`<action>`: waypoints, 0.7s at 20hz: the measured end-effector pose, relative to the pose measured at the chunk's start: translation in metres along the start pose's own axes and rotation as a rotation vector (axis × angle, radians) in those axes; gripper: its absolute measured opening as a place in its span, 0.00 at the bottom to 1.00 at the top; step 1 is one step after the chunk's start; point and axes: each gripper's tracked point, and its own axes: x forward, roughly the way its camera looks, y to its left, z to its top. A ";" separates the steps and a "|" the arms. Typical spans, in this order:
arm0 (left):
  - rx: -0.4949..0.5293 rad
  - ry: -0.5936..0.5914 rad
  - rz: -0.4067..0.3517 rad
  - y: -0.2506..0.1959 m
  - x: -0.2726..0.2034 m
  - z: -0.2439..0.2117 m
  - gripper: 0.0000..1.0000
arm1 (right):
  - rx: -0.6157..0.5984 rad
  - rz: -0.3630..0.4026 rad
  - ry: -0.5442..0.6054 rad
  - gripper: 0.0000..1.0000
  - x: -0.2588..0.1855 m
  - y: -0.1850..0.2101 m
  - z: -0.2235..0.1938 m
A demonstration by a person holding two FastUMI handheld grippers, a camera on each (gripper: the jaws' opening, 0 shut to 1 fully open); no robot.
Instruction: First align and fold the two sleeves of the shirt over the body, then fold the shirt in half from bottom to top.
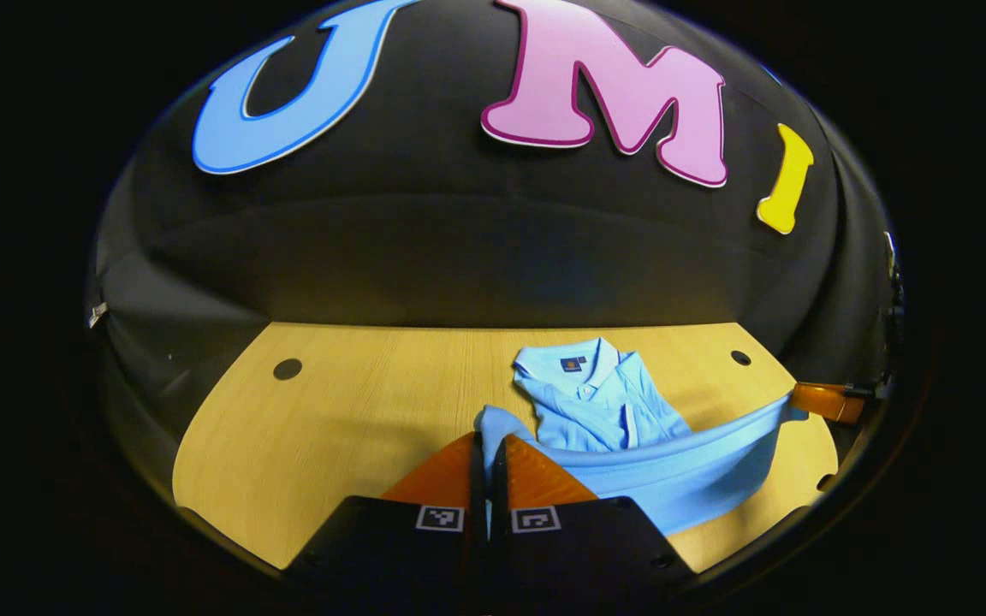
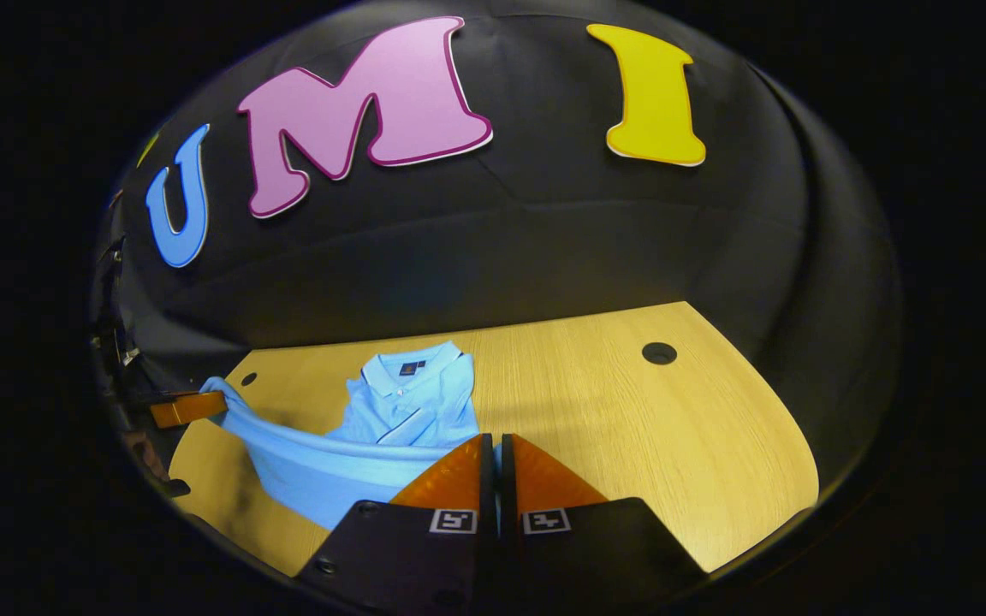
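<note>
The shirt [image 1: 596, 402] lies on the wooden table [image 1: 330, 428], collar [image 2: 407, 370] toward the booth's back wall, its sleeves already tucked over the body as far as I can judge. Its bottom hem [image 1: 681, 458] is lifted off the table and stretched in a sagging band between the two tongs. The left gripper [image 1: 488, 453] is clenched on one corner of the hem, both fingers pressing the cloth. The right gripper [image 2: 493, 453] is closed just as tightly with blue cloth running in between its fingers, so it appears to grip the other corner; it also shows from the left gripper view at the far end of the band.

The step in hand looks like the bottom-to-top fold. To do it well, both corners should travel toward the collar at the same pace and height, keeping the hem taut enough that the sag does not drag or bunch the body below. The corners should land level with the shoulders, on either side of the collar, before either grip lets go.

Beyond the collar there is bare table up to the back edge, so there is room to carry forward. The table also runs wide to both sides of the shirt, with small round holes [image 2: 658, 352] near the back corners, well away from the shirt.
</note>
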 end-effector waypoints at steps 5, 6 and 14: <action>-0.025 -0.044 0.040 0.005 0.062 0.028 0.06 | 0.009 -0.008 -0.035 0.05 0.072 -0.006 0.028; -0.017 -0.056 0.054 0.007 0.073 0.032 0.06 | 0.008 -0.015 -0.047 0.05 0.087 -0.010 0.035; 0.040 -0.054 0.107 0.013 0.158 0.027 0.06 | -0.002 -0.064 -0.053 0.05 0.174 -0.028 0.035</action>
